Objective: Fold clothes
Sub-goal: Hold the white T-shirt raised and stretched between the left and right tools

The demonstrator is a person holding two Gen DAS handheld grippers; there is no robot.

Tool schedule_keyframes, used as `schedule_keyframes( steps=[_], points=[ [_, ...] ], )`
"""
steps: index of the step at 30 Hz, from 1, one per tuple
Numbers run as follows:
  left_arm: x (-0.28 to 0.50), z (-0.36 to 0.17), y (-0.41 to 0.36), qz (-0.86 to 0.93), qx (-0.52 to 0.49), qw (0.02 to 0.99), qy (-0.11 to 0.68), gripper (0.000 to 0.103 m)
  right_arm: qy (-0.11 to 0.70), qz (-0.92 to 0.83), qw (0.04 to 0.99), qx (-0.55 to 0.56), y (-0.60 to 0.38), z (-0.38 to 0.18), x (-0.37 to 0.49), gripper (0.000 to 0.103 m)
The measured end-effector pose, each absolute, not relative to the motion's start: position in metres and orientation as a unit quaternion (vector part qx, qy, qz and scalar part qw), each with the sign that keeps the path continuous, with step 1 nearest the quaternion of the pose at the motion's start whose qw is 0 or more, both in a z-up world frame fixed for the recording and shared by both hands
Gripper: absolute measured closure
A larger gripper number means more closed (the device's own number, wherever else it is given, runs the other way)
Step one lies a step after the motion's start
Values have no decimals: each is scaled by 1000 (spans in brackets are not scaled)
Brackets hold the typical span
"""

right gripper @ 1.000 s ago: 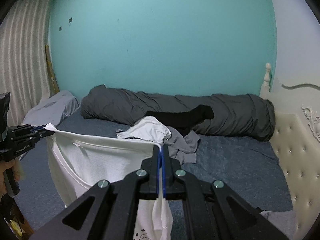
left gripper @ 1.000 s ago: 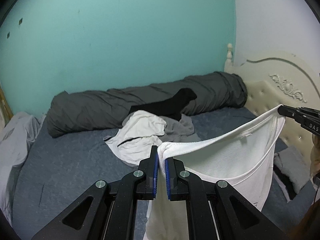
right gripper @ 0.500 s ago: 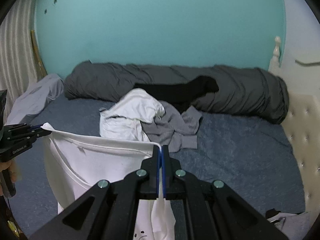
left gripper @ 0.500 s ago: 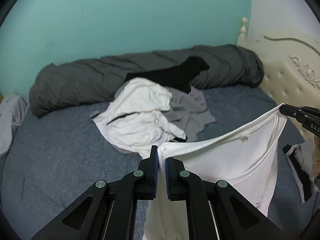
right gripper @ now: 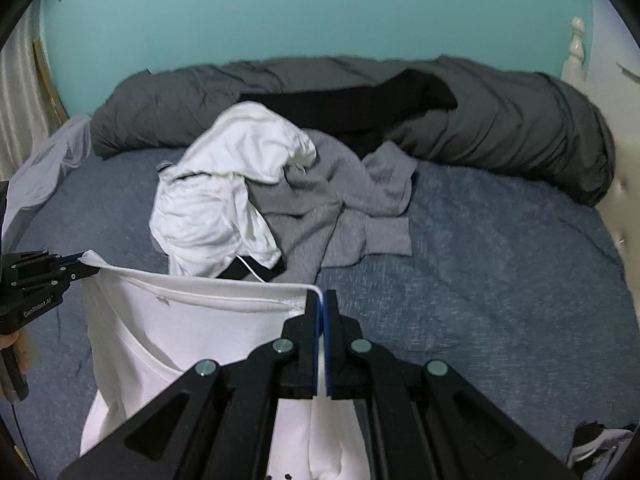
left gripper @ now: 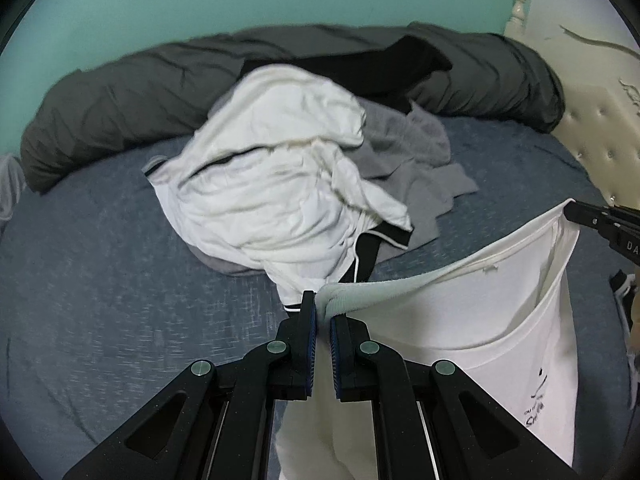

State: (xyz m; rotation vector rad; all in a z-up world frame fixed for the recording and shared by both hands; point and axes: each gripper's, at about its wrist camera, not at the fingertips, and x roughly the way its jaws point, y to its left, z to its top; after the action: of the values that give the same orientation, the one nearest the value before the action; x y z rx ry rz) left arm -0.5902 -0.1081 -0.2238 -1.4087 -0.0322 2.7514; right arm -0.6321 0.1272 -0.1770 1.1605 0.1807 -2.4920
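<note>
Both grippers, left (left gripper: 323, 318) and right (right gripper: 322, 306), were clamped on the shirt (left gripper: 500, 320). Its top edge ran taut between them, body hanging over the bed (left gripper: 120, 300).

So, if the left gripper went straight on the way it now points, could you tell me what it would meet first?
Most likely the crumpled white garment on the bed, straight ahead of the left gripper, which is shut on the white shirt. Depth is hard to judge.
</note>
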Motion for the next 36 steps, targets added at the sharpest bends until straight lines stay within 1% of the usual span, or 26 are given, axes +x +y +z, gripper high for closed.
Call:
schedule_keyframes(
  steps=[7, 17, 24, 27, 28, 29, 30, 31, 32, 33, 34, 35, 36],
  points=[
    [-619, -270, -106, 877, -481, 26, -11, 96, 64, -874, 184, 445, 124, -232, -664, 102],
    [-645, -319, -106, 863, -505, 22, -18, 95, 59, -861, 177, 473, 119, -283, -691, 102],
    [-655, -338, -106, 865, -501, 34, -23, 93, 60, -851, 173, 493, 114, -313, -705, 102],
    [-655, -338, -103, 866, -498, 38, -22, 89, 53, -843, 171, 507, 113, -324, -711, 102],
    [-655, -337, -105, 867, -496, 38, -27, 83, 46, -844, 174, 506, 114, -323, -711, 102],
    [-655, -334, -108, 869, -492, 39, -35, 66, 39, -845, 177, 504, 115, -322, -712, 100],
    [-655, -331, -111, 871, -488, 39, -45, 55, 32, -845, 179, 502, 117, -321, -712, 98],
    [-653, -328, -116, 873, -482, 40, -62, 38, 25, -846, 182, 500, 118, -320, -713, 97],
    [-652, -325, -121, 873, -480, 41, -80, 32, 16, -847, 186, 498, 120, -318, -713, 93],
    [-651, -323, -125, 872, -480, 41, -91, 32, 5, -848, 191, 494, 123, -313, -713, 84],
    [-650, -320, -128, 872, -478, 40, -100, 32, -4, -847, 195, 494, 126, -310, -713, 78],
    [-647, -316, -130, 874, -473, 39, -101, 32, -8, -847, 193, 496, 129, -307, -713, 74],
    [-645, -313, -132, 876, -470, 40, -101, 31, -7, -852, 188, 488, 132, -302, -711, 74]
  ],
)
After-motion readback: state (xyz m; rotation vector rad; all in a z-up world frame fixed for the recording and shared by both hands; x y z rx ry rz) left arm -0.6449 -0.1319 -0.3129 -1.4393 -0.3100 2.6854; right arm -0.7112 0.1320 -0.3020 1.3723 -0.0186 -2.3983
